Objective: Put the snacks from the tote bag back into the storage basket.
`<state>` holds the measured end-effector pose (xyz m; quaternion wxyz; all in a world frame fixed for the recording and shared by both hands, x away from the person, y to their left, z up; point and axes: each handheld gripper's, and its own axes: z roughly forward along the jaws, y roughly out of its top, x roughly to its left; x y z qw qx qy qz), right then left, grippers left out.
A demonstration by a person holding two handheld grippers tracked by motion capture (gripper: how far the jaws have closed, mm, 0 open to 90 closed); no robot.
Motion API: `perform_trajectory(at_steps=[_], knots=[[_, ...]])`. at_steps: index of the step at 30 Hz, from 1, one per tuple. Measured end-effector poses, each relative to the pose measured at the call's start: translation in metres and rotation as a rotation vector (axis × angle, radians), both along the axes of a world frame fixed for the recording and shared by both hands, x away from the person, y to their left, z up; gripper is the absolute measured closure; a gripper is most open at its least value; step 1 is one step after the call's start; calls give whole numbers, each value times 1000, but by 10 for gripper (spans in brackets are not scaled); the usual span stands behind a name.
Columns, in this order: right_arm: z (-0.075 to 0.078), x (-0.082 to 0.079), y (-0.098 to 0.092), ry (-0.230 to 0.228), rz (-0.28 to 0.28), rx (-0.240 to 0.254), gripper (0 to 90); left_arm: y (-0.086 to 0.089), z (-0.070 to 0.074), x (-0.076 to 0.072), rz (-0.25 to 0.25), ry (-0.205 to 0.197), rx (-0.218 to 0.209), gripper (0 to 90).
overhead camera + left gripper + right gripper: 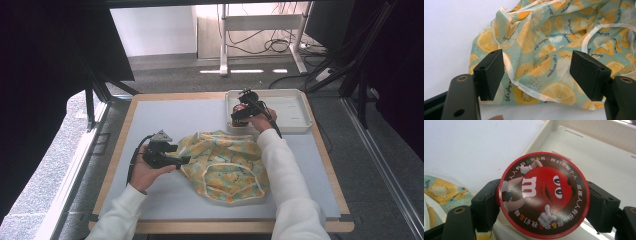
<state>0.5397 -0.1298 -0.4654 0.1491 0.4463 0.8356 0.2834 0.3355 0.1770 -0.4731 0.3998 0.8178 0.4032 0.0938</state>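
Note:
A crumpled cloth bag (pixel 225 165) printed with orange slices on pale green lies in the middle of the grey mat. My left gripper (pixel 184 161) stands open at the bag's left edge; in the left gripper view its two black pads straddle a white-trimmed fold of the bag (pixel 541 65). My right gripper (pixel 239 116) is shut on a round red-rimmed tin (pixel 544 195) with a red candy character on its lid. It holds the tin over the near left corner of the white tray (pixel 300 107).
The white tray (pixel 599 152) sits at the table's back right, its floor bare. A corner of the bag (pixel 441 195) lies just left of the right gripper. Bare grey mat (pixel 165 117) spreads to the left and back. A wooden border (pixel 120 145) frames the table.

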Motion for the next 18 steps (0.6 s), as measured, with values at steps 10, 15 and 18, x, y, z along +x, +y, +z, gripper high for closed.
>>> perform_trajectory(at_steps=[10,15,18], knots=[[-6,0,1,14,-6,-14,221,0,0,0,3,-1,2,281],[-2,-2,2,-9,-7,18,193,0,0,0,1,1,4,280],[3,-3,1,-26,-20,35,177,0,0,0,0,1,1,280]])
